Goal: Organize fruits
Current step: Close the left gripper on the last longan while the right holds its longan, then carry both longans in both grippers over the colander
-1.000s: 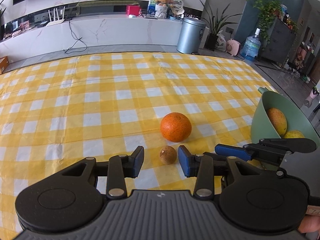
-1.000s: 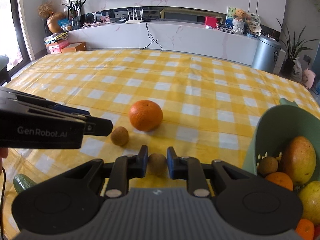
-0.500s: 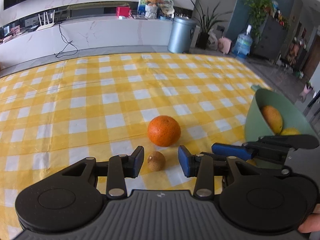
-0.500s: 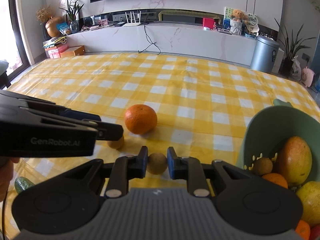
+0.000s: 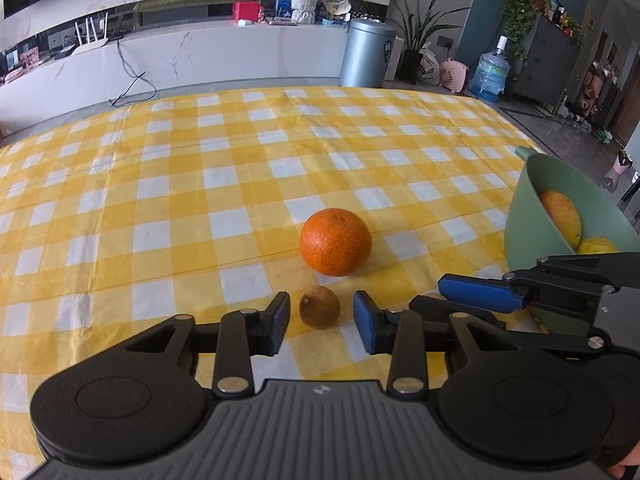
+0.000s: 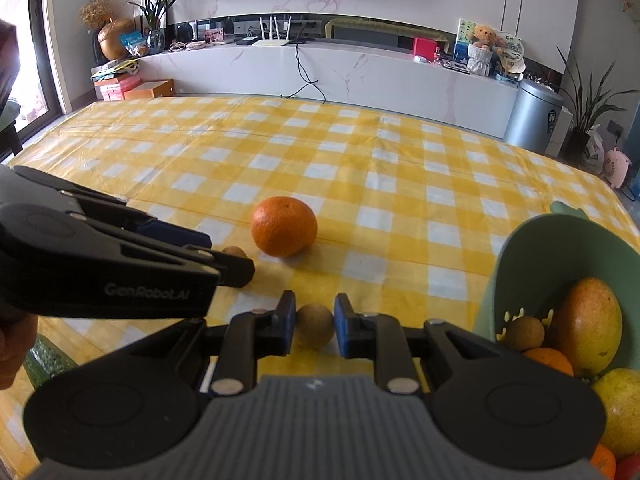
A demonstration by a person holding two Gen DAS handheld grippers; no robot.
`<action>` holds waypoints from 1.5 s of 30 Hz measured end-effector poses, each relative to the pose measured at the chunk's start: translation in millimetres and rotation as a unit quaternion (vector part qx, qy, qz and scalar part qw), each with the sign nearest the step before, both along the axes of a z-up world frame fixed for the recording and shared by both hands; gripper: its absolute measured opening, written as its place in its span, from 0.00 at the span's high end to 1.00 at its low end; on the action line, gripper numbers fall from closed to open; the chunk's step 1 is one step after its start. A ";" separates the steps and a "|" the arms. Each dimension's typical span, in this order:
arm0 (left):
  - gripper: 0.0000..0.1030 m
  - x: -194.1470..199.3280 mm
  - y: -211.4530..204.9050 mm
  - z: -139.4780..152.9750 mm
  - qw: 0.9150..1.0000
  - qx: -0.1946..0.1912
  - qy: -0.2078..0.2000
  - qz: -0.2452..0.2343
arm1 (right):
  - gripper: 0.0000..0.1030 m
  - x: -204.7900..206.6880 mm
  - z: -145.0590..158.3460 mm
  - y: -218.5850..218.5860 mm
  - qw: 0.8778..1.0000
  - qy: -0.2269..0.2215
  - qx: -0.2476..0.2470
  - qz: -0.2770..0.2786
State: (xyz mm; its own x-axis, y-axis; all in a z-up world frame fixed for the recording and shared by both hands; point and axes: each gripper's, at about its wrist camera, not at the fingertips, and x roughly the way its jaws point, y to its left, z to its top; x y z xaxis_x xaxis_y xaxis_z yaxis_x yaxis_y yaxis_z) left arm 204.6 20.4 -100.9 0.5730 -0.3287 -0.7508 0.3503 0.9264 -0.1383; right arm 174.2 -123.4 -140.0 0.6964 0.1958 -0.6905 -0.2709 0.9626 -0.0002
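Note:
On the yellow checked tablecloth lies an orange (image 5: 335, 241). Just in front of it sits a small brown fruit (image 5: 319, 306), between the fingers of my left gripper (image 5: 320, 327). The jaws are closing, and a gap shows on each side of the fruit. My right gripper (image 6: 315, 326) is shut on a second small brown fruit (image 6: 315, 323), low over the cloth. The green bowl (image 6: 520, 264) stands at the right and holds a mango (image 6: 588, 324), another small brown fruit (image 6: 524, 334) and other fruits. In the right wrist view, the left gripper's fingers hide most of the first brown fruit (image 6: 235, 251).
A dark green vegetable (image 6: 44, 364) lies at the near left of the cloth. Beyond the table are a white low cabinet (image 6: 360, 72), a grey bin (image 6: 532, 114) and potted plants. The far cloth (image 5: 240, 140) bears no objects.
My left gripper's jaws have narrowed around the small brown fruit. The right gripper has kept still with its fruit.

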 end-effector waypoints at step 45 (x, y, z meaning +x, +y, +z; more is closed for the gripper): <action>0.75 -80.7 -8.5 75.2 0.997 -0.025 -0.041 0.056 | 0.79 -62.9 42.2 -17.3 0.999 -0.039 0.017 0.026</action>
State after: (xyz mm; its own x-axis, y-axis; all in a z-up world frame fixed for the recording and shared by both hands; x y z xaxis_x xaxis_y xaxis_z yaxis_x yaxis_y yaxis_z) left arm 123.9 11.9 -25.7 0.6673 -0.2959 -0.6835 0.2577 0.9527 -0.1608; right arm 111.3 -140.7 -97.8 0.7366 0.2547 -0.6266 -0.3201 0.9473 0.0087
